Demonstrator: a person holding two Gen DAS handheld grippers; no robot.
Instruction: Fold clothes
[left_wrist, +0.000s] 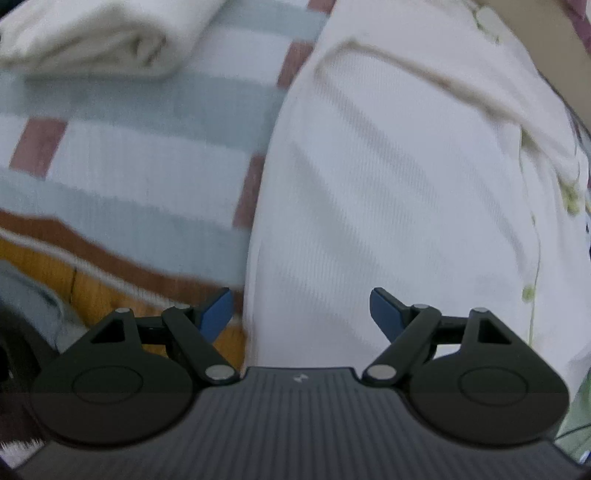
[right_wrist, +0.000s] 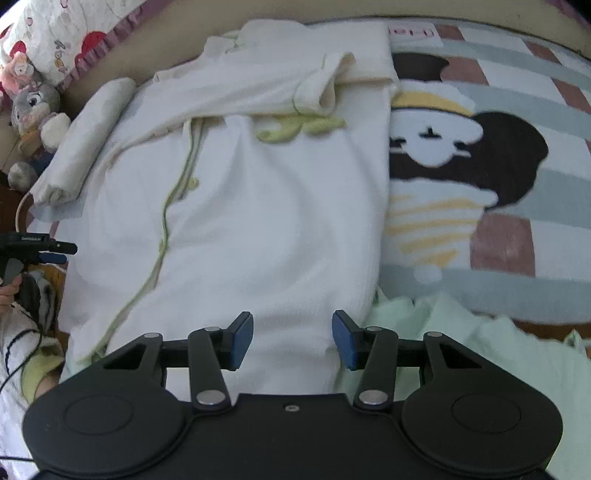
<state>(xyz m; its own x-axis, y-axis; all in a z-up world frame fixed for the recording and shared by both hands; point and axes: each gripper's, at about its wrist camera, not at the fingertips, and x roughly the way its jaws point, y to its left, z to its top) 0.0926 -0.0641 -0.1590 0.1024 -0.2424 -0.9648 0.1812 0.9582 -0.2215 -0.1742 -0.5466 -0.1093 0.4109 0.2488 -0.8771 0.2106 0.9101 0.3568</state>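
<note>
Hovering over the white garment (right_wrist: 258, 206), left gripper (left_wrist: 301, 314) and right gripper (right_wrist: 292, 341) gape wide, seemingly empty.

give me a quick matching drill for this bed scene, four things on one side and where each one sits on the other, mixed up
Things:
1. white baby suit
2. rolled cream cloth
3. stuffed rabbit
4. pale green garment

Places, seen from the right wrist camera:
A. far left edge, beside the floral pillow
B. bottom right, next to the right tongs
C. spread flat in the middle of the blanket
D. lying along the suit's left side

Pairs: 1-C, 2-D, 3-A, 4-B
</note>
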